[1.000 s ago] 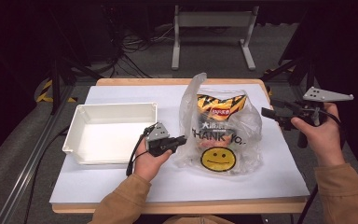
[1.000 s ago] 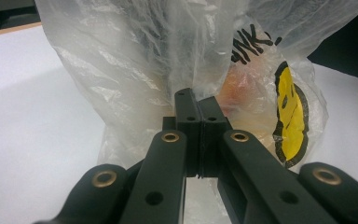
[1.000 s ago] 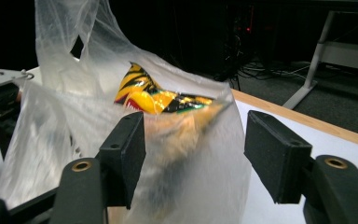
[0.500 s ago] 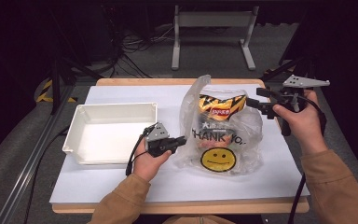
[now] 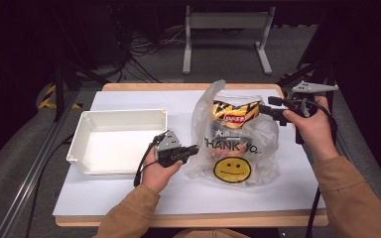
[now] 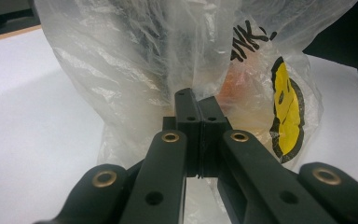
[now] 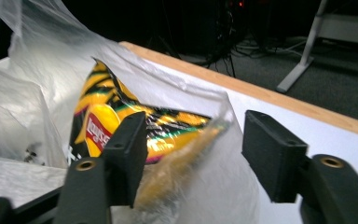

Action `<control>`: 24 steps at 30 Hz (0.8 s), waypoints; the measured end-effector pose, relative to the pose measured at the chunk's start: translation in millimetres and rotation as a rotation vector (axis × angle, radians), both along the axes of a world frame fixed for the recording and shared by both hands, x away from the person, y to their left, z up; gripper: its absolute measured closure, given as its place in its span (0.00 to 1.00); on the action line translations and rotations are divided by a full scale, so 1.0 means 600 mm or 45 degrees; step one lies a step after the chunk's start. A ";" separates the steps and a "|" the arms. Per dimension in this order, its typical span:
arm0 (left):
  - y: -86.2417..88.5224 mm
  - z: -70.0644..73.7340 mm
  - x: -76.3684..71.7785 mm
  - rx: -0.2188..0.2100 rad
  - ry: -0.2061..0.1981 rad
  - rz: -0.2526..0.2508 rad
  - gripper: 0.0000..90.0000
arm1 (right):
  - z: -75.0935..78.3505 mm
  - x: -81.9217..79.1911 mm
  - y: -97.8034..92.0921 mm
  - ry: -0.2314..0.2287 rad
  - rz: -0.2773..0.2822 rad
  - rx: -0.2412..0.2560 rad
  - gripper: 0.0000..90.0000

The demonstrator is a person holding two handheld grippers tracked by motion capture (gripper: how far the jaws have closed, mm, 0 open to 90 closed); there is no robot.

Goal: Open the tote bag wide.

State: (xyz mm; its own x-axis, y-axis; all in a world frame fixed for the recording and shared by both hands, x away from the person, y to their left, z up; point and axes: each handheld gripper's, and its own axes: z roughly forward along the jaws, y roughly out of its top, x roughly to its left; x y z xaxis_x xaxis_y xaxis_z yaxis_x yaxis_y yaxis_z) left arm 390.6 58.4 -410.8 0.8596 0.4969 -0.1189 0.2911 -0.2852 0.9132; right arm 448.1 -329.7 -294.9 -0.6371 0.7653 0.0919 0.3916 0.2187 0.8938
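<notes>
Clear plastic bag [image 5: 235, 148] standing mid-table [image 5: 129, 198] on white sheet, printed with "THANK YOU" and yellow smiley [image 5: 232, 169]. Chip packet [image 5: 235, 115] upright inside, yellow and black top edge showing through bag mouth.

Left gripper [image 5: 194, 148] held low at bag's left side, jaws pressed together, pinching a fold of the bag's film; in left gripper view [image 6: 199, 109] both pads meeting flat with film bunched around the tips.

Right gripper [image 5: 265, 109] held up at bag's upper right, beside the packet's top corner. In right gripper view [image 7: 193, 149] jaws spread wide, packet's crimped corner and bag edge lying in the gap; near left pad, possibly touching, contact not clear. Apart from right pad.

White tray [image 5: 116, 141] left of bag, just beyond left hand [image 5: 158, 171]. Right hand [image 5: 312, 126] wrapped round gripper handle near table's right edge. Tan sleeves on both forearms. Grey plate [image 5: 313, 87] on top of right gripper.
</notes>
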 end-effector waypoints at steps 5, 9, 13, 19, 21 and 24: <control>0.000 0.000 0.000 -0.004 0.003 0.003 1.00 | -0.004 0.000 -0.007 0.018 -0.002 -0.020 0.65; 0.000 0.000 0.000 -0.006 0.000 0.000 1.00 | -0.001 -0.002 -0.012 0.031 0.007 -0.059 0.84; 0.000 0.000 0.000 -0.007 -0.001 0.001 1.00 | 0.002 -0.003 -0.017 0.012 -0.002 -0.107 0.99; 0.001 0.000 0.000 -0.007 0.002 0.006 1.00 | 0.005 -0.002 -0.021 -0.027 -0.019 -0.117 1.00; 0.003 0.000 0.001 -0.001 -0.003 0.006 1.00 | 0.004 -0.001 -0.025 -0.036 -0.027 -0.126 1.00; 0.003 -0.001 0.002 -0.007 0.004 0.010 1.00 | 0.000 0.002 -0.031 -0.029 -0.037 -0.126 1.00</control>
State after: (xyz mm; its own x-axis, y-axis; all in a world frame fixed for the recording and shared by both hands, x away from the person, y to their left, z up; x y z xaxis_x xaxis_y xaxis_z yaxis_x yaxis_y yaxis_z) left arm 391.7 60.3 -411.5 0.8555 0.5026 -0.1243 0.2960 -0.2777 0.9139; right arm 449.3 -348.0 -294.8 -0.6153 0.7883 0.0003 0.3787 0.2952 0.8772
